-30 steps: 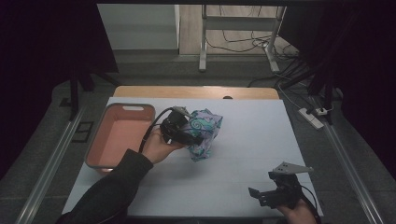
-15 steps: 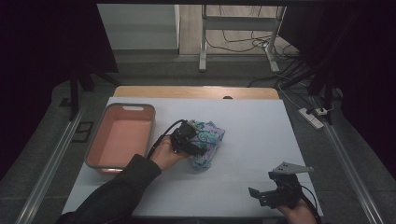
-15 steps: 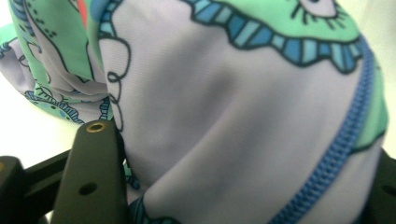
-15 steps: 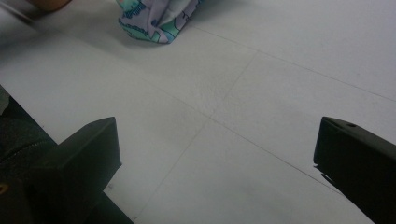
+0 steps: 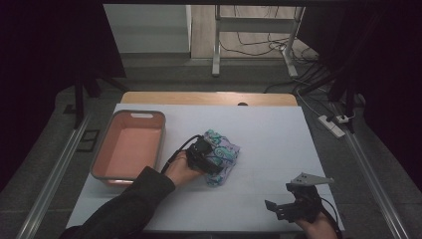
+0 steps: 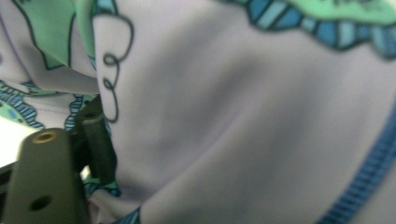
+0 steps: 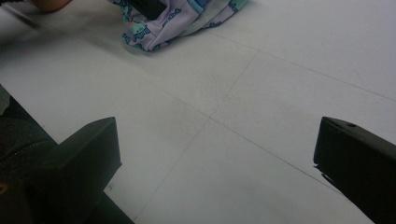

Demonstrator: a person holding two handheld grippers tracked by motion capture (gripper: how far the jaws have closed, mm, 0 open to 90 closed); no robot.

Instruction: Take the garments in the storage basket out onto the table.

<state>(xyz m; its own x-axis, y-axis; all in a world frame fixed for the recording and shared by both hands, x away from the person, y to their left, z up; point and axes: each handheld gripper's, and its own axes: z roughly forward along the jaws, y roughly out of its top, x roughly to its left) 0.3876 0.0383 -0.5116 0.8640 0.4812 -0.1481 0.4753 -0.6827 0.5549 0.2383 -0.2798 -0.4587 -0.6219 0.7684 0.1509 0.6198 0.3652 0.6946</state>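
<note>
White sheeting covers the table (image 5: pixel 268 134), with a salmon-pink rectangular plastic tub (image 5: pixel 130 145) at its left edge. Just right of the tub, the left gripper (image 5: pixel 208 158) is pressed into a crumpled lilac cloth with a green and blue print (image 5: pixel 225 153), clenched on a fold. Well apart, near the front right corner, the right gripper (image 5: pixel 284 208) rests with jaws spread, holding nothing.

the left hand-held gripper (image 5: pixel 211 155) is black with a dark cable looping off it and a brass-ringed screw hole in its jaw, the left arm wears a dark sleeve (image 5: pixel 122 206), and the black right hand-held gripper (image 5: pixel 283 211) carries a grey three-cornered plate.
</note>
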